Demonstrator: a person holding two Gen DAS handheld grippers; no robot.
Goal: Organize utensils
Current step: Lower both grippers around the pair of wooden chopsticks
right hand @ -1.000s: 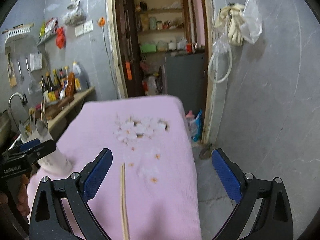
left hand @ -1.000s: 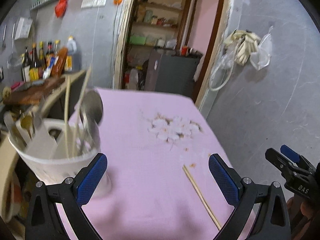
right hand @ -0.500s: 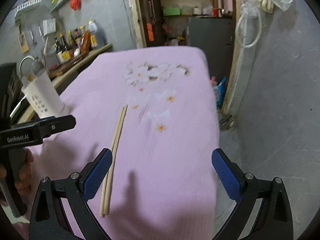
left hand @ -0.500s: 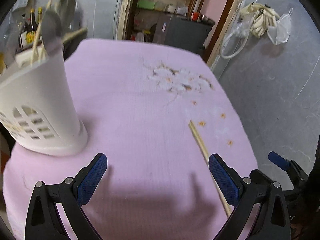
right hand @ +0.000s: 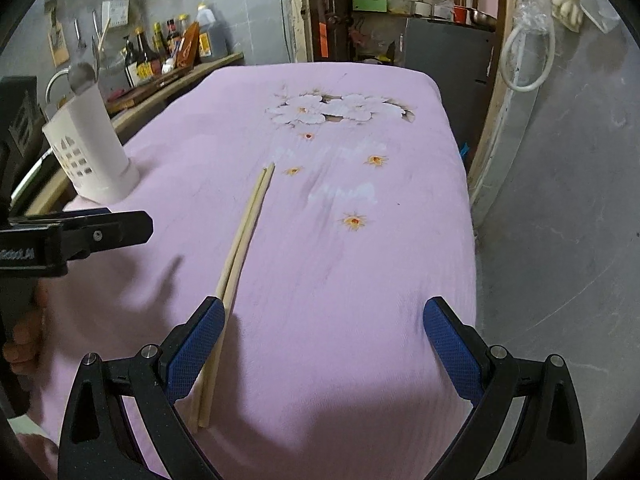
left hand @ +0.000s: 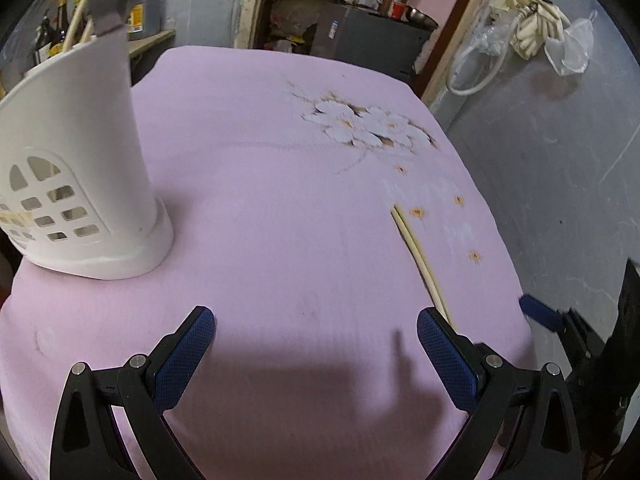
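Both grippers hover over the pink cloth (right hand: pixel 360 280), jaws spread wide and holding nothing. The right gripper (right hand: pixel 320 320) has a pair of chopsticks (right hand: pixel 244 236) lying side by side on the cloth, running from frame centre down under its left finger. In the left wrist view the left gripper (left hand: pixel 316 332) sees the same pair at right of centre. The white utensil holder (left hand: pixel 80 160) stands at the left edge (spoon and sticks poking out on top).
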